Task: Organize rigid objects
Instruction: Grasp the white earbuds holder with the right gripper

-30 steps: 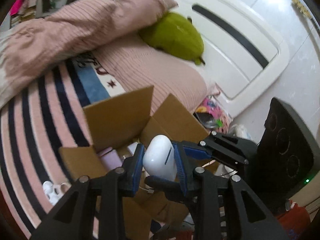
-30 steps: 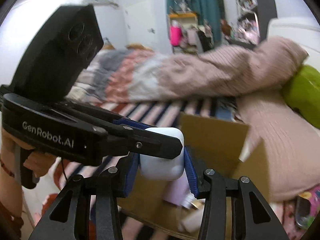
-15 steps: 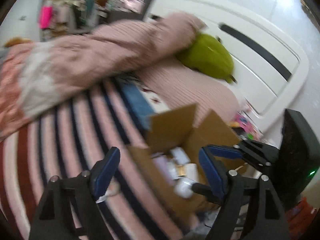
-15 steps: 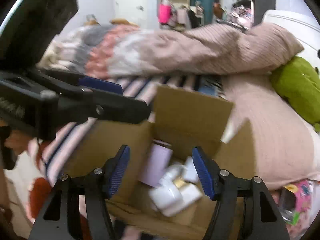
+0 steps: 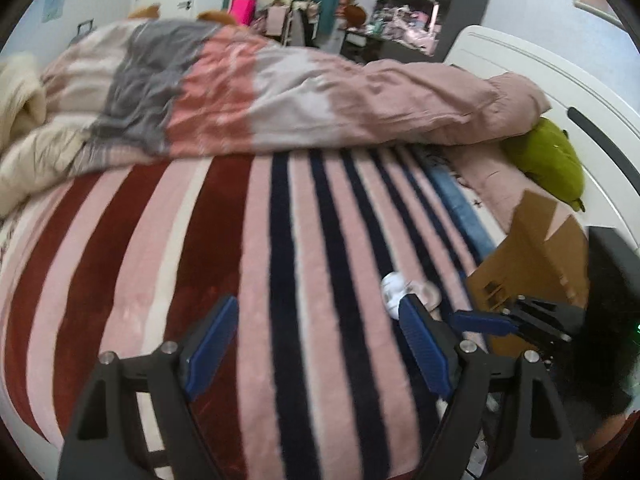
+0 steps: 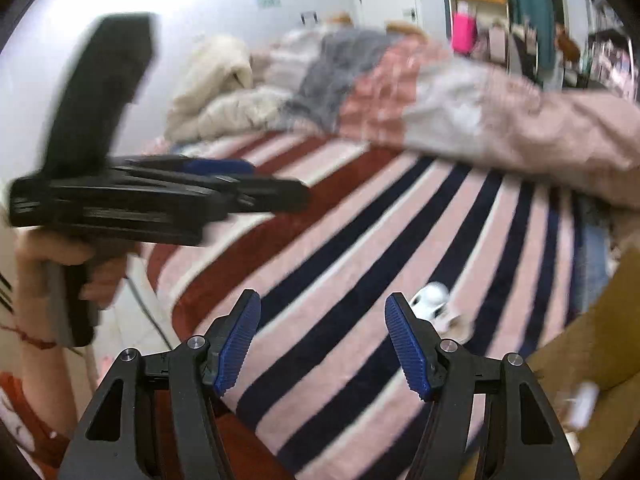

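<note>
A small white object (image 5: 394, 286) lies on the striped blanket (image 5: 248, 240), left of the cardboard box (image 5: 532, 256); it also shows in the right wrist view (image 6: 432, 300). My left gripper (image 5: 316, 344) is open and empty above the blanket, with the object just beyond its right fingertip. My right gripper (image 6: 320, 340) is open and empty, the object just beyond its right fingertip. The box's edge (image 6: 592, 340) shows at the right with a white item (image 6: 582, 404) blurred inside. The left gripper body (image 6: 160, 200) shows at the left.
A rumpled pink and grey duvet (image 5: 280, 96) lies across the far side of the bed. A green plush (image 5: 556, 160) rests by the white headboard (image 5: 560, 80). Shelves and clutter stand at the back of the room.
Both grippers held a white case over the box, then opened and it dropped into the box. Both have since swung left, away from the box, over the striped blanket.
</note>
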Motion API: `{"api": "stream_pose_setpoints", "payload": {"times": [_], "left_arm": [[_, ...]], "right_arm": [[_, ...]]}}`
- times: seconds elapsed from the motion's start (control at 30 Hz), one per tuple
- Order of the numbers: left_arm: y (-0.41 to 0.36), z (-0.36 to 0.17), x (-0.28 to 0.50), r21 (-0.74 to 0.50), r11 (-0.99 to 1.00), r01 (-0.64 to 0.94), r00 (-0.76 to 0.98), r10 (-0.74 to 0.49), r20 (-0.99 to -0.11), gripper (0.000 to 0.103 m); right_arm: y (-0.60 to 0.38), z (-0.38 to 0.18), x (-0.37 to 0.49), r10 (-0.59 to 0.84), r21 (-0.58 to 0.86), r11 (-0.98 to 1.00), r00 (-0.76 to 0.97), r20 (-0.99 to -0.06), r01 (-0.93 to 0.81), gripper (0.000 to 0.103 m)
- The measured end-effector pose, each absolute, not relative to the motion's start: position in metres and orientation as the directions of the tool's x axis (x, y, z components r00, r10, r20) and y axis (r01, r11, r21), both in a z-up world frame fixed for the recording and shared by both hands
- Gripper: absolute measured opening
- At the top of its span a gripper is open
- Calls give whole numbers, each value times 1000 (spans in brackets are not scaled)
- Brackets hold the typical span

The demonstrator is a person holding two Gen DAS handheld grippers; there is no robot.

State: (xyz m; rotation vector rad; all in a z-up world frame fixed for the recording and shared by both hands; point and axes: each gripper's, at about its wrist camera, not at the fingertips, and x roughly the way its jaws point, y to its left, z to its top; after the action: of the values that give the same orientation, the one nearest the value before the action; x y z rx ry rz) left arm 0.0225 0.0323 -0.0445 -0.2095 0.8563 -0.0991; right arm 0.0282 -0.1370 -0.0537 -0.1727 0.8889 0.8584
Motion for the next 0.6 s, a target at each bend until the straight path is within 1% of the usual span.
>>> {"api": "stream_pose_setpoints", "payload": {"times": [0.1, 0.2, 0.3, 0.4, 0.43, 0.47, 0.5, 0.53, 0.6], "left_arm": [[47, -68, 22, -266, 964, -9, 638, -199, -744, 80], [54, -84, 26, -278, 961, -11, 627, -210, -750, 80], [57, -94, 29, -263, 965, -19, 620, -195, -760, 80], [59, -99, 33, -263, 965, -17, 620, -197, -760, 80], [60, -101, 34, -277, 961, -15, 619, -208, -757, 80], [61, -102, 35, -285, 958, -15, 619, -215, -756, 80], [61, -102, 35, -291, 957, -17, 617, -219, -756, 80], [61, -102, 36, -290, 957, -18, 615, -218, -758, 80], [58, -101, 36, -289, 957, -11, 610, -223, -760, 80]], "right_arm": [[-131, -94, 48, 515, 225, 744, 325, -793, -629, 61], [-137, -125, 63, 456, 231, 821, 355, -816, -523, 61], [-139, -149, 84, 398, 204, 871, 398, -826, -446, 60], [-136, -152, 93, 377, 170, 888, 465, -801, -427, 58], [-133, -151, 95, 350, 131, 897, 498, -793, -422, 50], [-128, -152, 97, 320, 97, 906, 516, -795, -412, 37], [-126, -153, 99, 296, 74, 911, 521, -800, -405, 30], [-126, -153, 99, 283, 61, 913, 521, -805, -403, 27], [-123, -150, 93, 278, 32, 904, 530, -801, -427, 27]]}}
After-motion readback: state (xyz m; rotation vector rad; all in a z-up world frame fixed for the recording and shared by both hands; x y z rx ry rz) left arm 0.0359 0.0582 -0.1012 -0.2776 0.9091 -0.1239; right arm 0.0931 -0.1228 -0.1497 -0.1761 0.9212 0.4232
